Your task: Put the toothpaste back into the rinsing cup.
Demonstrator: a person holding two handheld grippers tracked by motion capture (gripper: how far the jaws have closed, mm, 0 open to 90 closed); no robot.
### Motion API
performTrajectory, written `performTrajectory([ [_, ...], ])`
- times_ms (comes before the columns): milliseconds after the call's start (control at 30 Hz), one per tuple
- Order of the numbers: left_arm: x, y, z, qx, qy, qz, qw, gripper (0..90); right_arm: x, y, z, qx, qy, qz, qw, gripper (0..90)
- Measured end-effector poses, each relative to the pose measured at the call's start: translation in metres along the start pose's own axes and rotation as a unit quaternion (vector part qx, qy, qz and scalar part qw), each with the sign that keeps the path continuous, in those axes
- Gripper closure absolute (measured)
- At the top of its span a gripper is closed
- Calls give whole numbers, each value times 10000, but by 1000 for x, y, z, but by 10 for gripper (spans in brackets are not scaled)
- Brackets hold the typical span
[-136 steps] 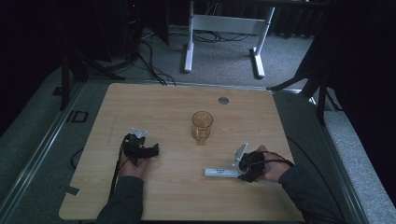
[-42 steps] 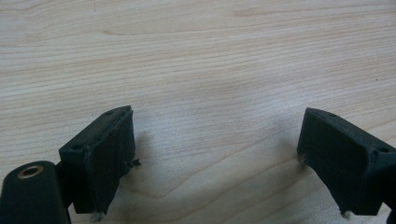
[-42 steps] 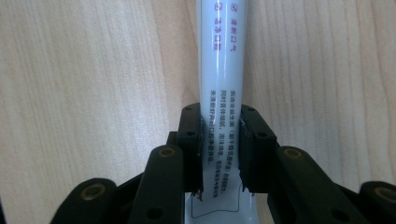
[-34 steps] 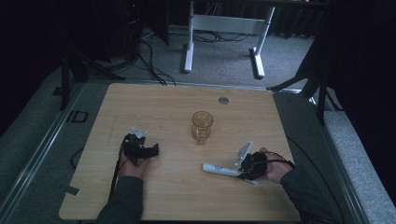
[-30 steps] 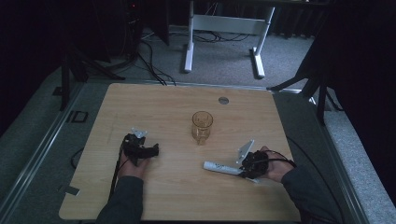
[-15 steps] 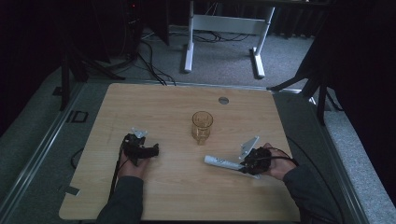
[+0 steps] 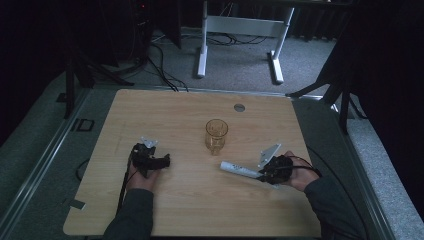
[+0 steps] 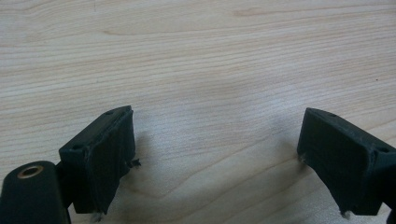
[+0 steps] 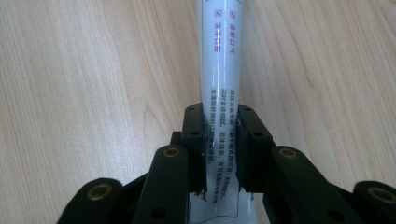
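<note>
A white tube with printed text (image 9: 219, 70) sticks out ahead of my right gripper (image 9: 220, 140), whose jaws press on its flat end. From above, the tube (image 7: 239, 169) points left toward the table's middle, and my right gripper (image 7: 262, 175) sits at the right front. An amber glass cup (image 7: 216, 135) stands upright just behind the tube's tip. My left gripper (image 7: 165, 161) rests on the table at the left. Seen from its own camera, the left gripper (image 8: 215, 158) stands wide open over bare wood, nothing between its pads.
The wooden table (image 7: 175, 110) has a small round grommet (image 7: 239, 107) near its far edge. Beyond the table stand a white desk frame (image 7: 240, 30) and dark stands on grey carpet. Cables trail from both grippers toward the front.
My right gripper has swung the tube so its tip sits higher and nearer the cup, and the hand has shifted a little right. The left gripper has not moved.
</note>
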State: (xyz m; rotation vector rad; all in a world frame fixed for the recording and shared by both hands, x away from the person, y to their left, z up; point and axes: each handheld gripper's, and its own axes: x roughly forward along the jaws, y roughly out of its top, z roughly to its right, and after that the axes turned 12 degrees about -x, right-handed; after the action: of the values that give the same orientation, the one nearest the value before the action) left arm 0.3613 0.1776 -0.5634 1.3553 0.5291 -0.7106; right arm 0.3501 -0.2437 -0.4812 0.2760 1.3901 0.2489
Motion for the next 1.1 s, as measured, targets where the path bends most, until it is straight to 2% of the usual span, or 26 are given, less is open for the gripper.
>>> performTrajectory([
  [367, 0, 0, 0, 0, 0, 0, 10000, 115, -13, -1, 6, 87, -173, 170, 9997, 762],
  [600, 0, 0, 0, 4, 4, -7, 10000, 115, -19, -5, 11, 188, -279, 194, 9992, 762],
  [867, 0, 0, 0, 5, 4, -8, 10000, 115, -30, -5, 15, 185, -384, 228, 9988, 762],
  [967, -2, -1, 0, 18, -28, 50, 10000, 162, -33, -4, 16, 205, -418, 260, 9986, 763],
  [1000, -2, -1, 0, 65, -85, 90, 9999, 227, -35, -4, 16, 208, -450, 257, 9984, 762],
  [1067, -2, -1, 0, 65, -85, 90, 9999, 243, -35, -4, 17, 202, -457, 247, 9984, 762],
  [1100, -4, -1, 1, 71, -98, 75, 9999, 310, -37, -4, 17, 209, -489, 231, 9983, 762],
])
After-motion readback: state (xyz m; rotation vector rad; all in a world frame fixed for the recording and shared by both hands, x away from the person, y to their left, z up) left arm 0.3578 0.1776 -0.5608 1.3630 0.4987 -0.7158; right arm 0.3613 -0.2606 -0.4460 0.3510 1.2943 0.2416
